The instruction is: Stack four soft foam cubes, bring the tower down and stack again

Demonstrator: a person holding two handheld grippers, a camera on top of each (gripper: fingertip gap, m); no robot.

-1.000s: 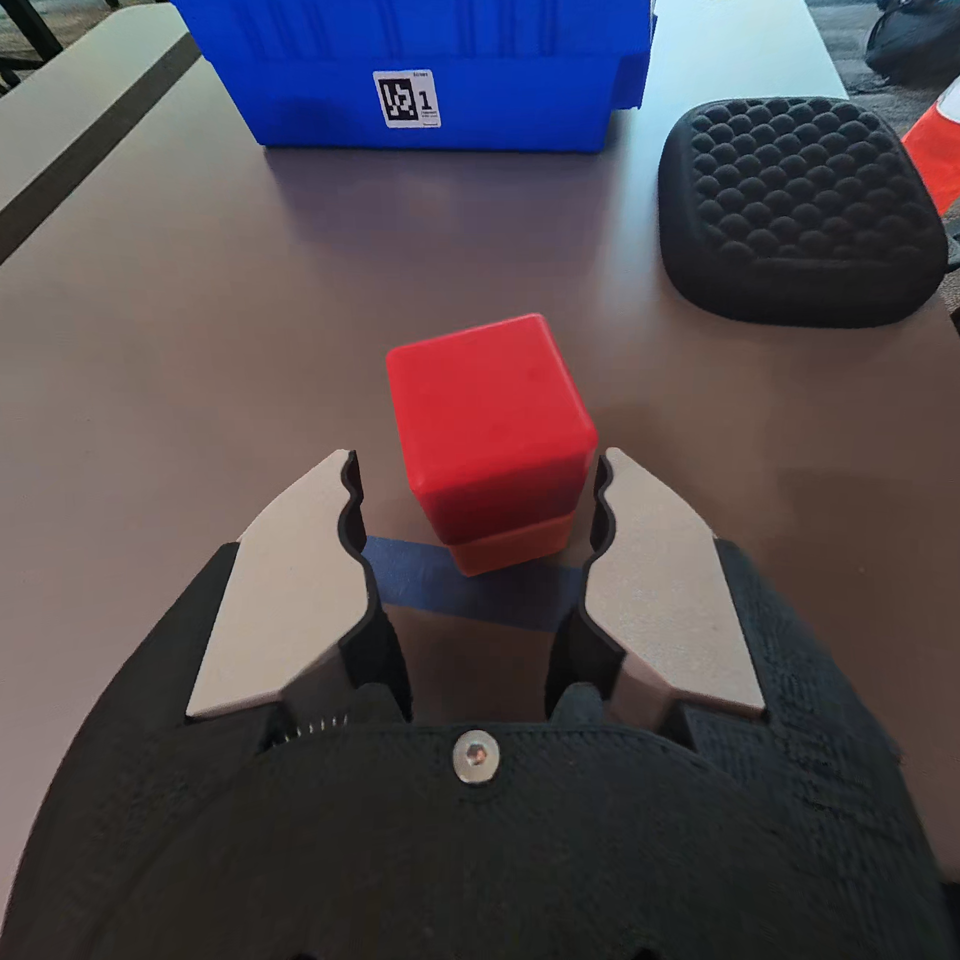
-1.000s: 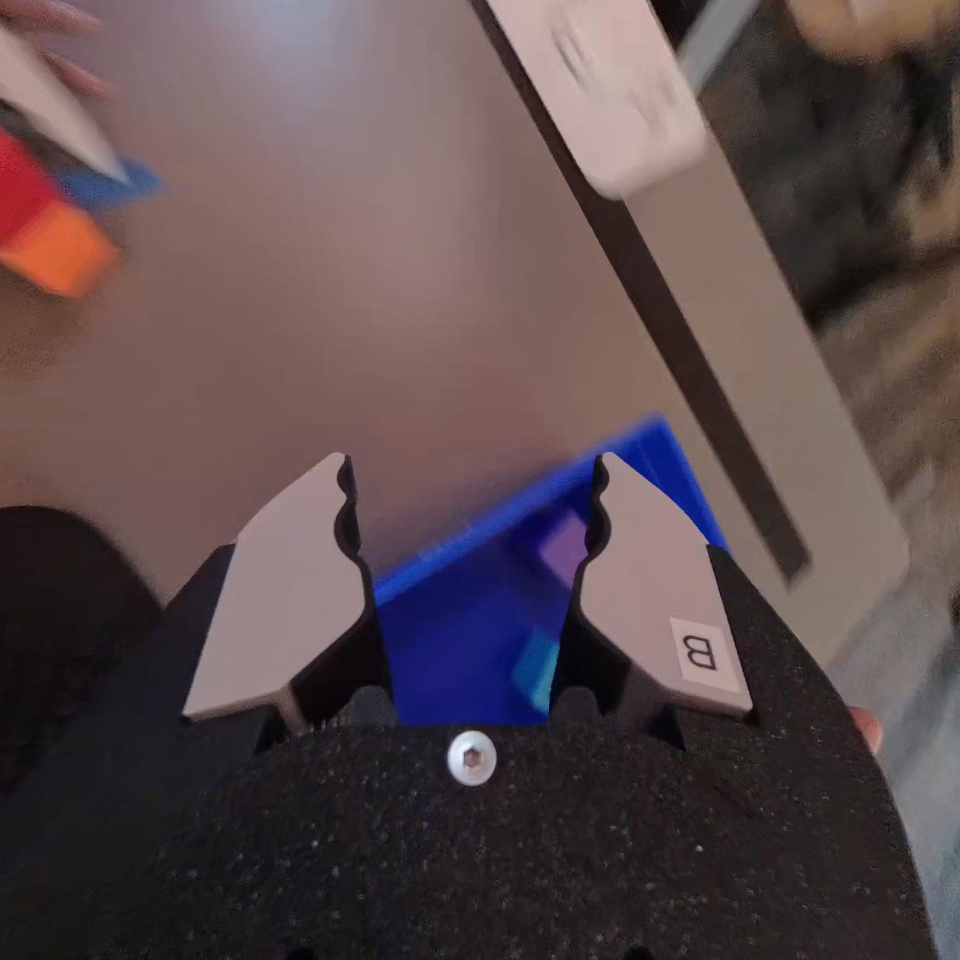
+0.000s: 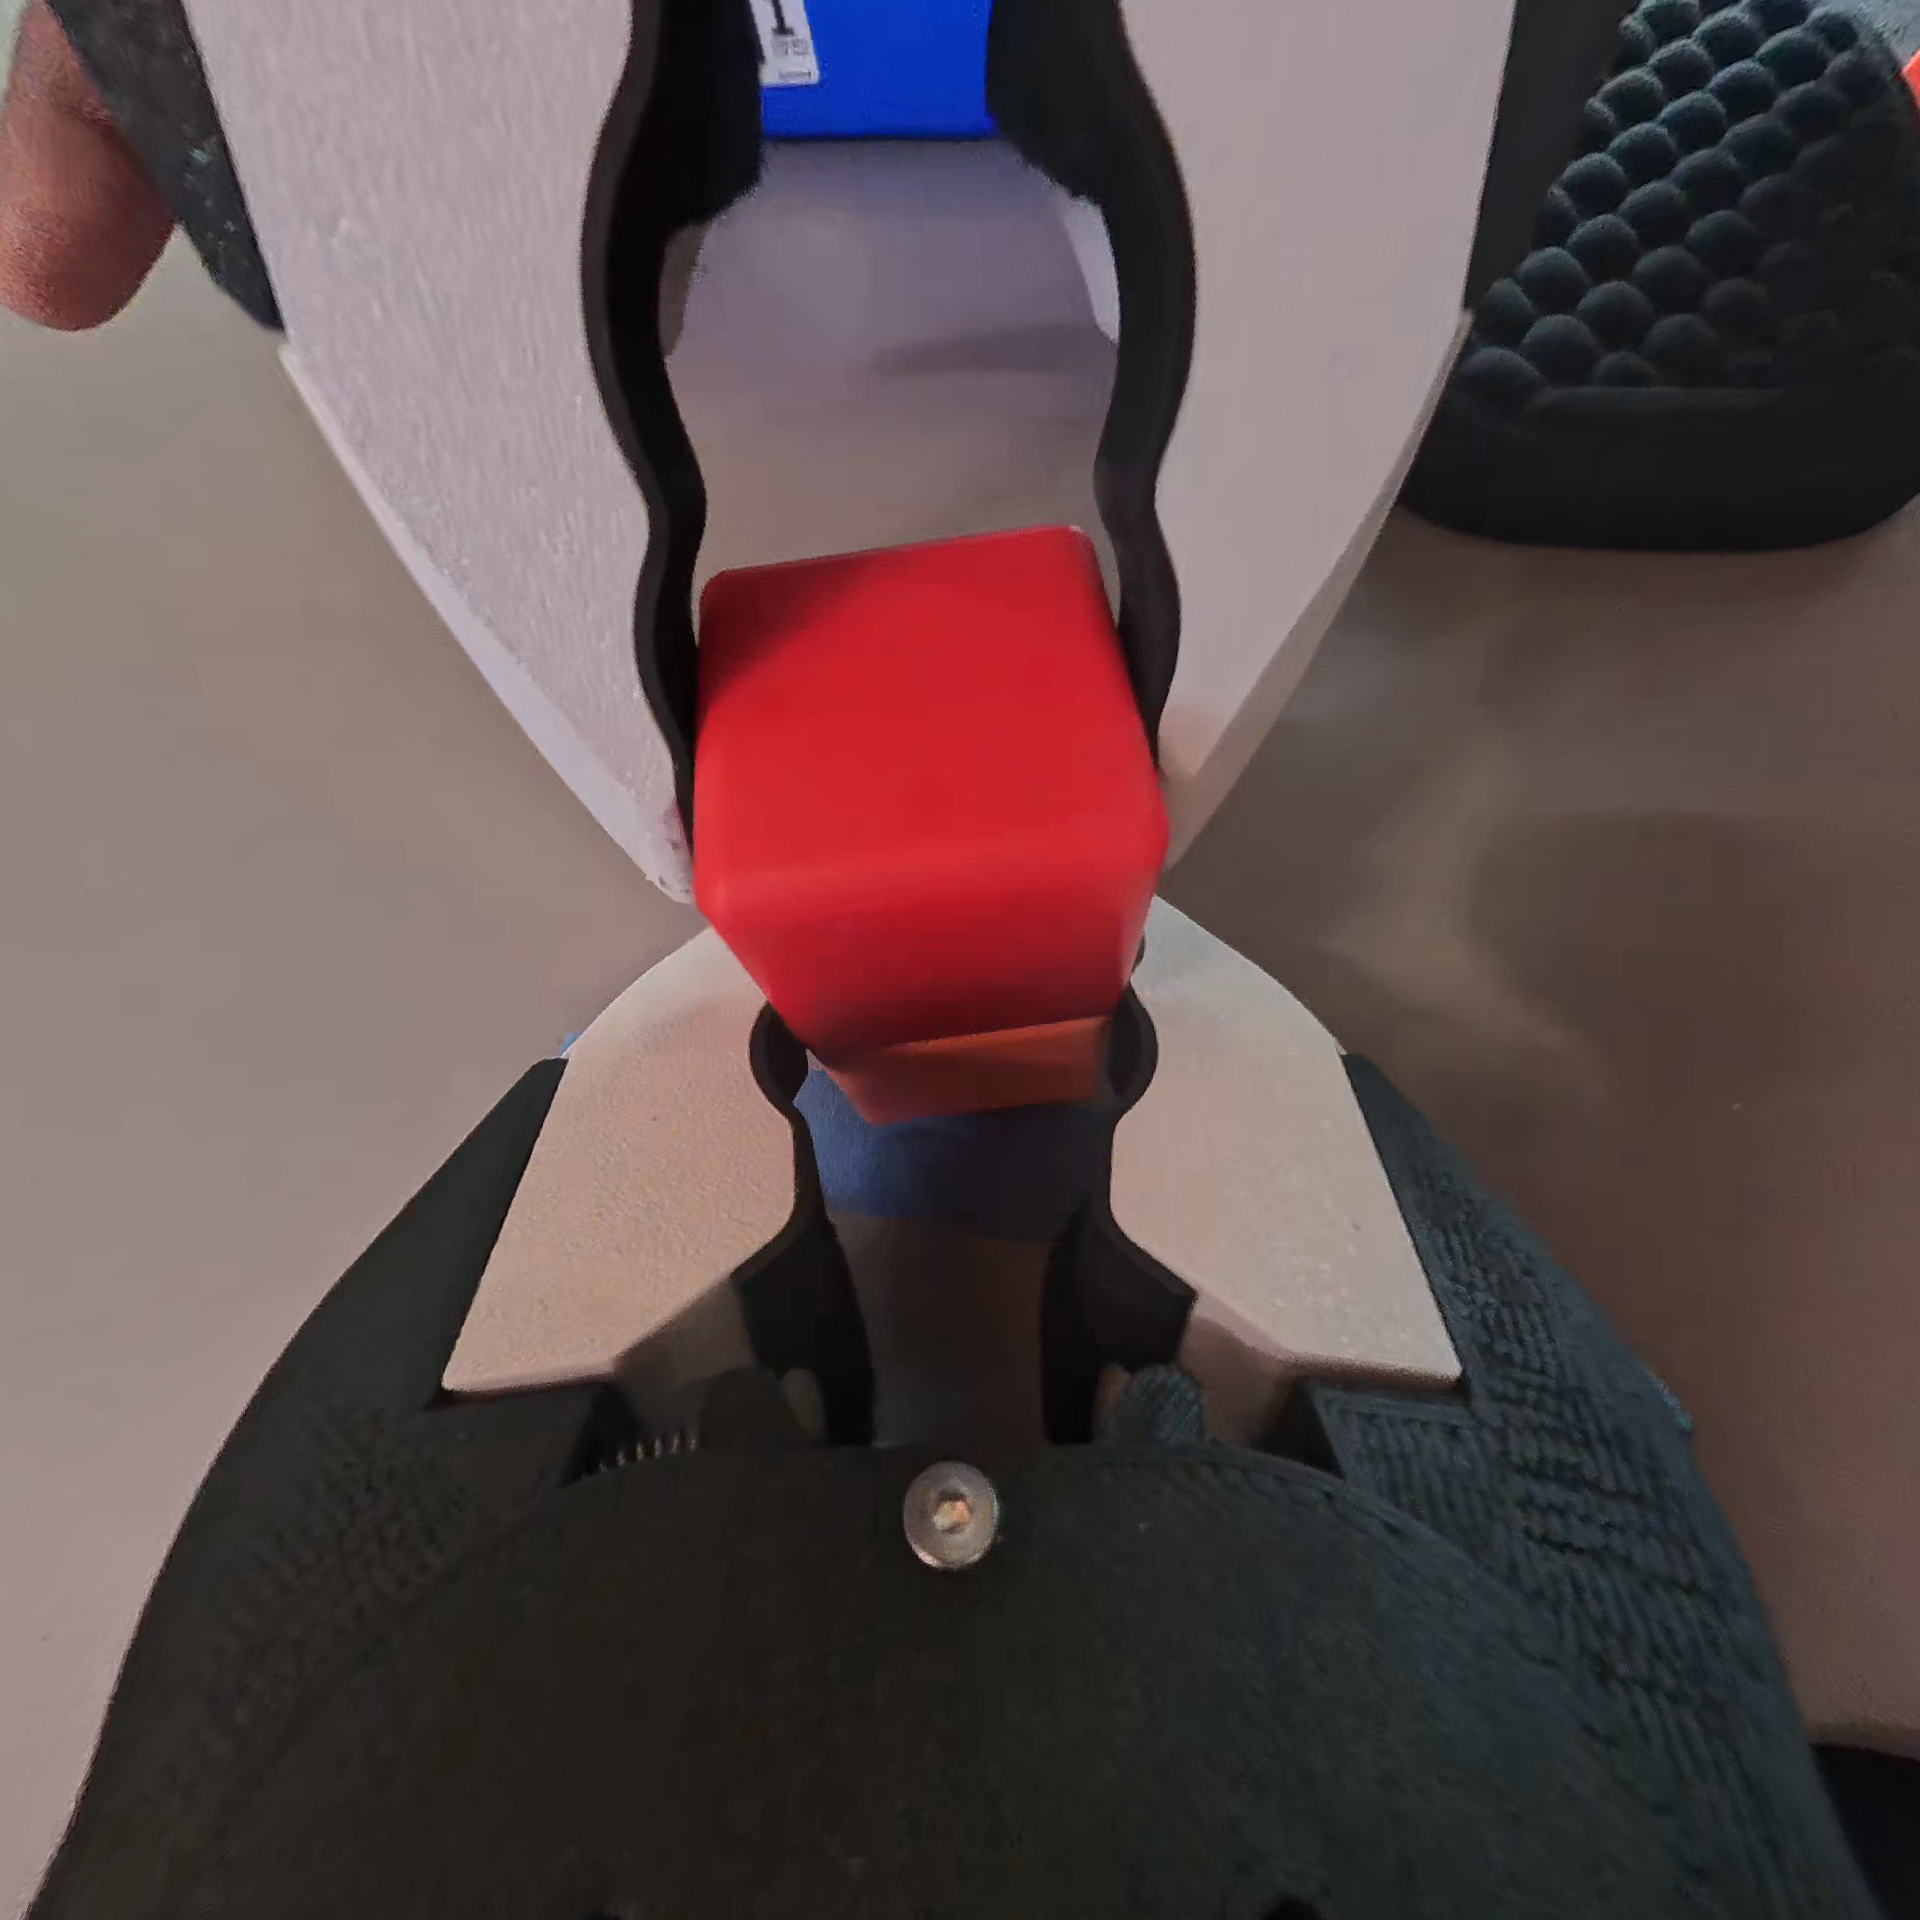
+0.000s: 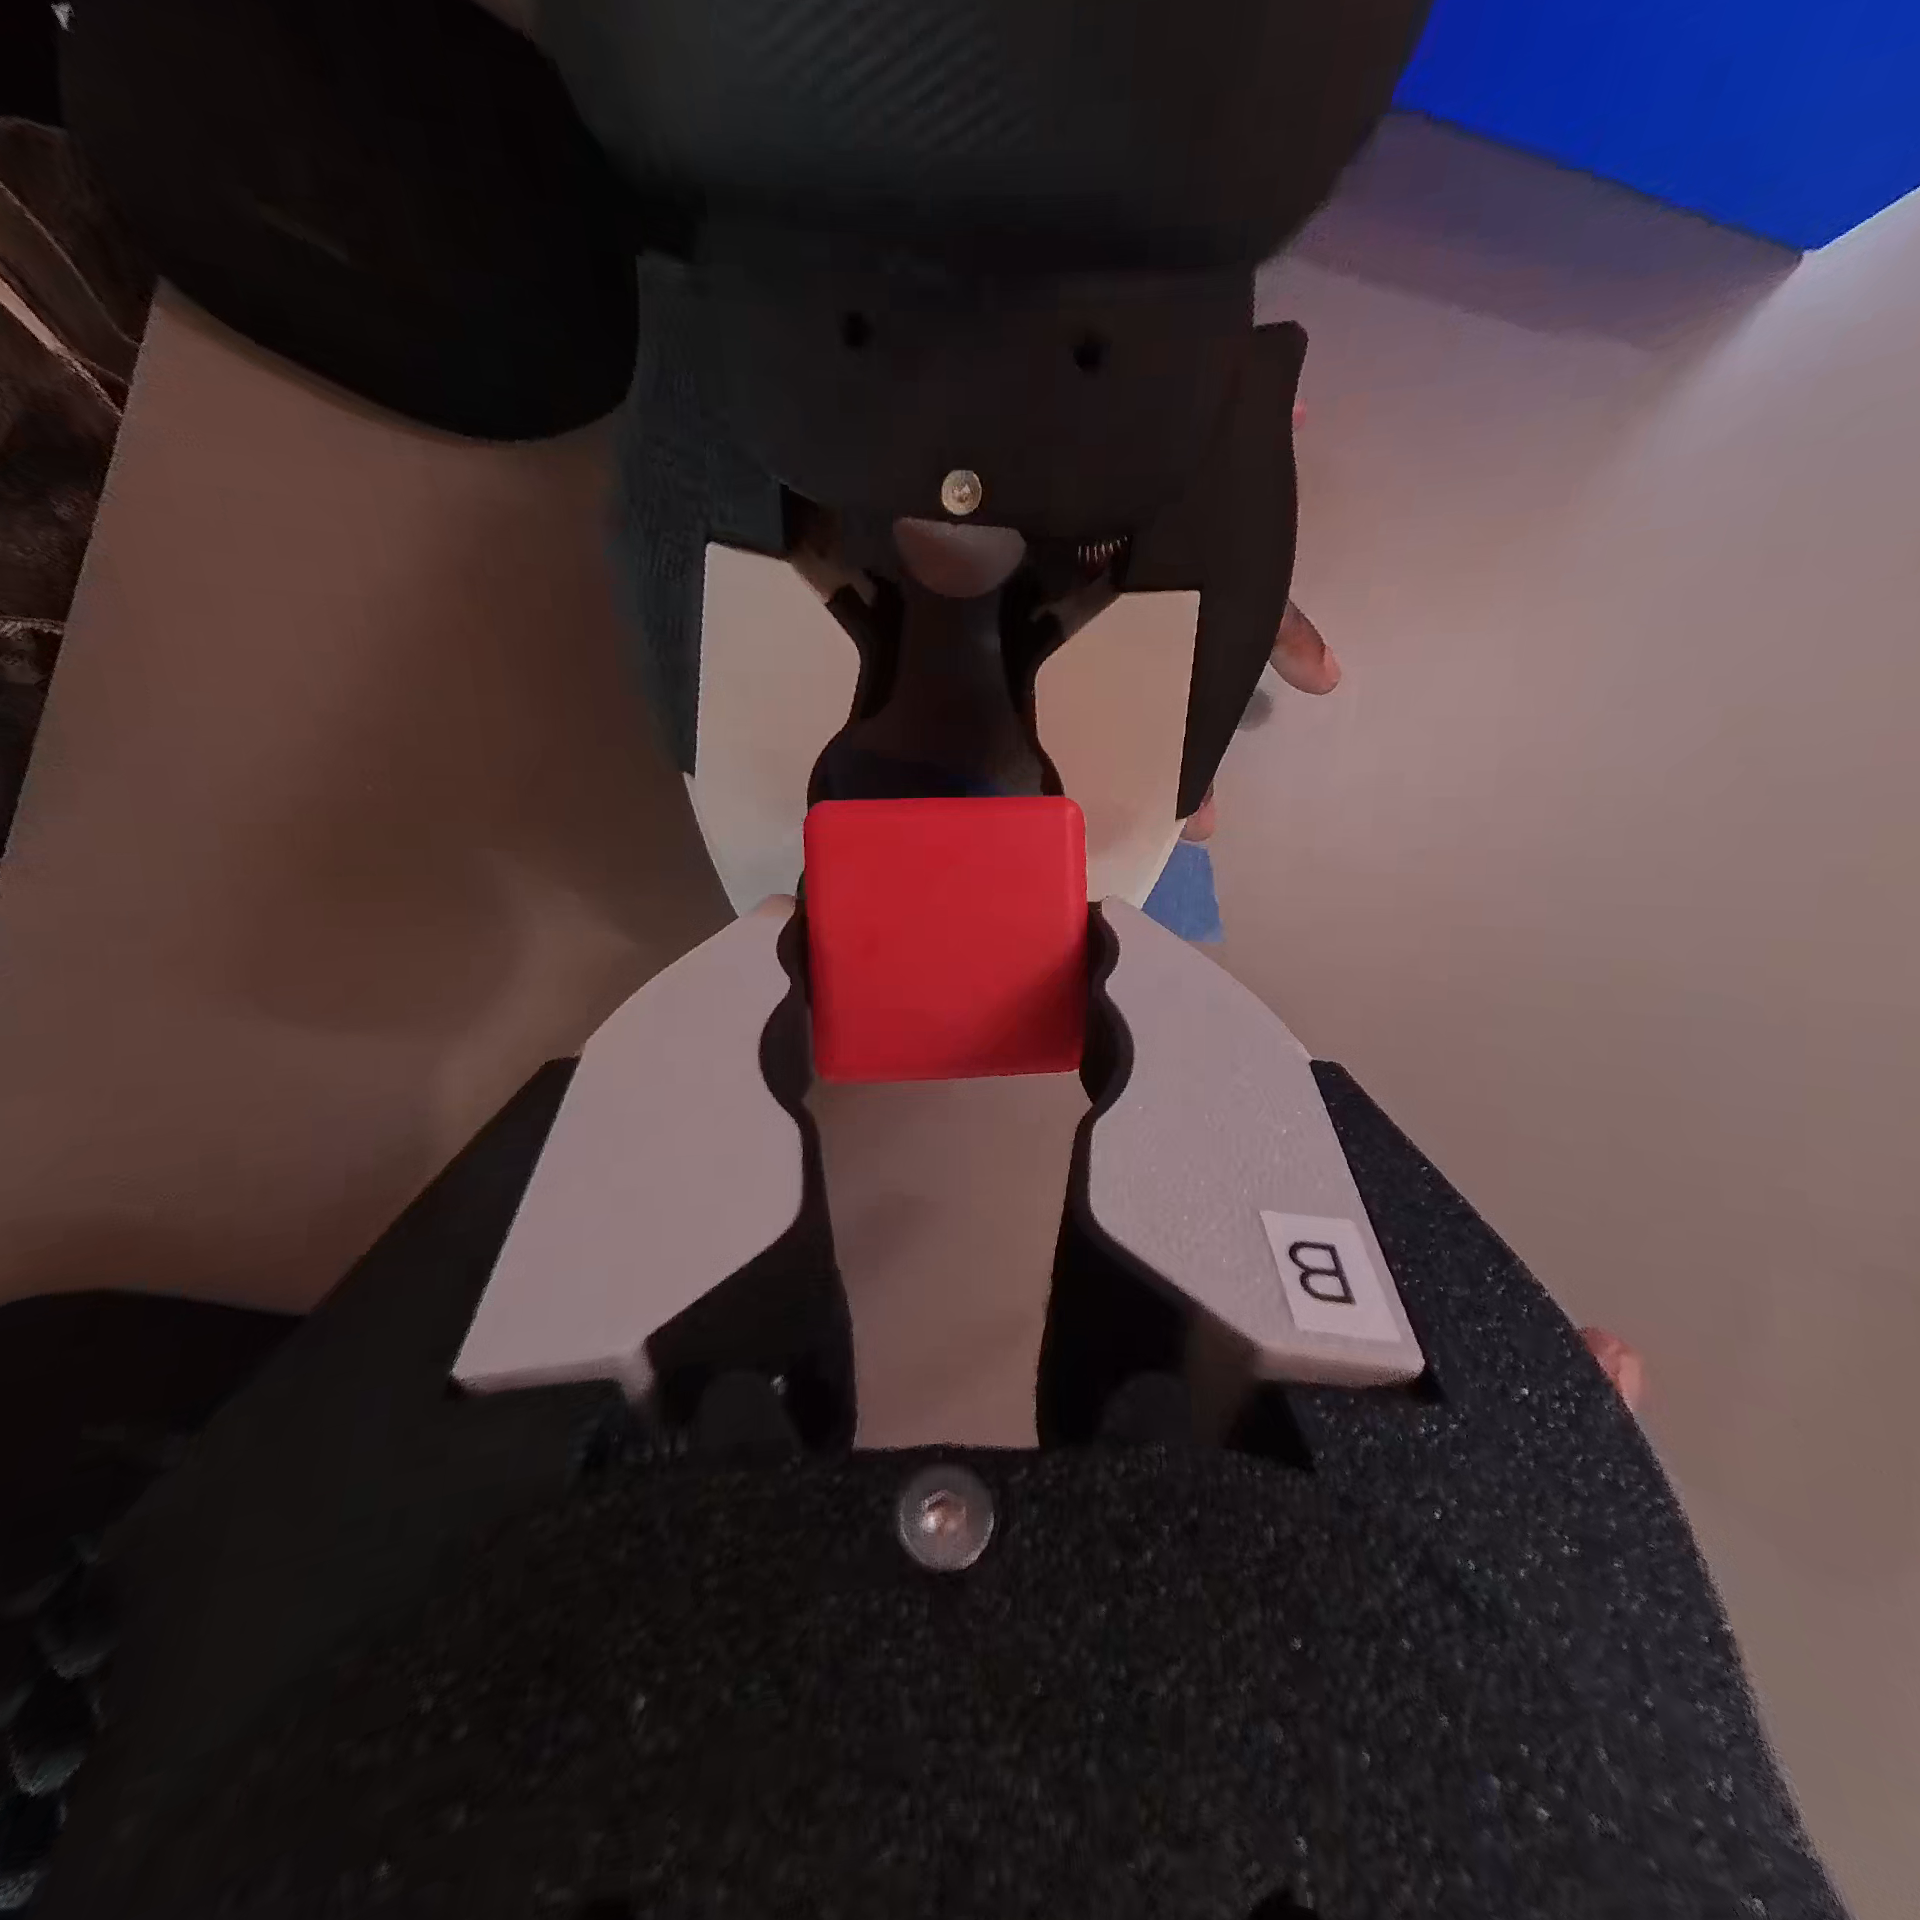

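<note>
A red foam cube (image 3: 925, 769) sits on an orange cube (image 3: 971, 1070) on the grey table (image 3: 260, 935). My left gripper (image 3: 940, 935) comes from the near side, its pads pressed on the orange cube's sides. My right gripper (image 3: 925, 831) reaches in from the far side, opposite the left, and is shut on the red cube. In the right wrist view the red cube's top (image 4: 945, 935) fills the gap between the right gripper's tips (image 4: 945, 914), and the left gripper's fingers (image 4: 748, 727) show beyond it. The orange cube is hidden there. No other cubes are in view.
The stack stands on a strip of blue tape (image 3: 935, 1174). A blue bin (image 3: 883, 83) is at the far end of the table, also seen in the right wrist view (image 4: 1662, 104). A black bumpy pad (image 3: 1683, 312) lies at the far right. Some 5 cm of space lies between my two pairs of fingers.
My right gripper swung from over the blue bin to the stack and shut on the red cube. My left gripper moved forward and narrowed around the orange cube.
</note>
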